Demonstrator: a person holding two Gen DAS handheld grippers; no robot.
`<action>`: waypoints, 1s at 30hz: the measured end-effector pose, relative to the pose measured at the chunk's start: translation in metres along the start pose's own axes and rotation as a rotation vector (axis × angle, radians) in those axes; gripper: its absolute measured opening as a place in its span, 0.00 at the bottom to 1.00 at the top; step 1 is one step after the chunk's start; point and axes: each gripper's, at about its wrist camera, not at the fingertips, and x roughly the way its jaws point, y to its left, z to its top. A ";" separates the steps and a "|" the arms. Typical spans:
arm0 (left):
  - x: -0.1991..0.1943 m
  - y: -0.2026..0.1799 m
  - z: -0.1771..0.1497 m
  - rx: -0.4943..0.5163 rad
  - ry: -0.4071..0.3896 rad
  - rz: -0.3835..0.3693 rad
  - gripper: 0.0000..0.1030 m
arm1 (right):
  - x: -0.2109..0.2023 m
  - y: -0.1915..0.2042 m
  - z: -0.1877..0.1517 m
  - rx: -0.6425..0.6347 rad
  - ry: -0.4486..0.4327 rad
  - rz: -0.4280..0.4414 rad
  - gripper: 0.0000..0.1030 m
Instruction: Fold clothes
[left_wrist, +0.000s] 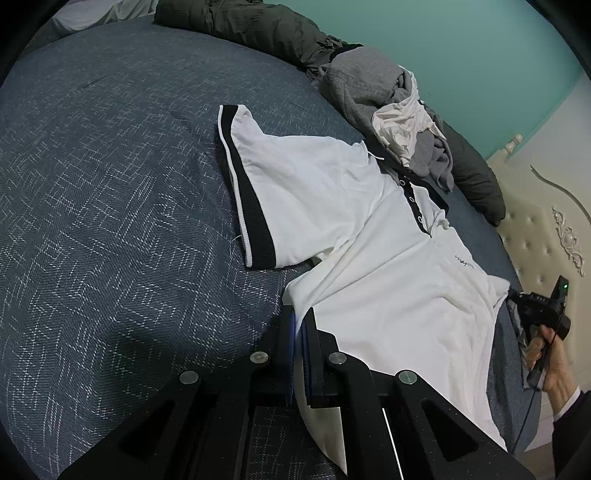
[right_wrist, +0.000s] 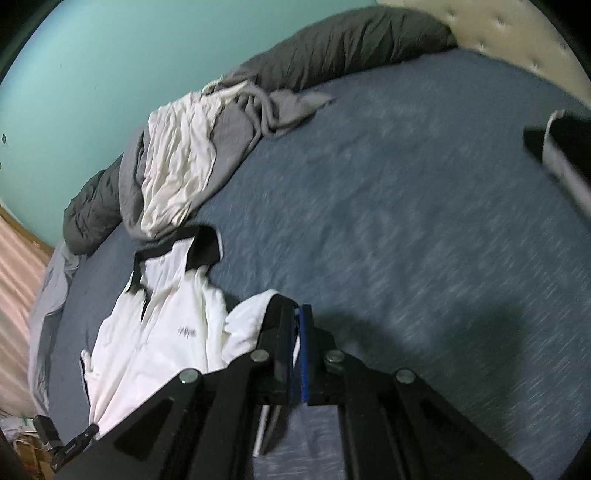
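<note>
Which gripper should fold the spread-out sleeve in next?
Probably the left gripper. It pinches the white shirt just below the flat sleeve. The right gripper grips the shirt's far side, where its own sleeve hangs lifted.

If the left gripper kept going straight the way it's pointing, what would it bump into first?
Nothing new at first: the left gripper is already shut on the white polo shirt. Straight on, it would likely slide along the shirt towards its black-trimmed sleeve, though depth is unclear.

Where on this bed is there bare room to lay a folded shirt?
The bedspread is bare beyond the white polo shirt's black-trimmed sleeve. The far edge is crowded: a clothes heap against the dark duvet.
</note>
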 end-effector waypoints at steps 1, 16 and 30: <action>0.000 0.000 0.000 0.000 0.000 0.000 0.03 | -0.004 -0.002 0.006 -0.007 -0.013 -0.012 0.02; 0.004 -0.002 0.000 0.000 0.010 0.002 0.03 | 0.019 -0.059 0.051 0.096 0.027 -0.242 0.04; 0.006 -0.003 0.000 -0.008 0.014 -0.005 0.03 | 0.010 -0.080 -0.044 0.225 0.071 0.076 0.48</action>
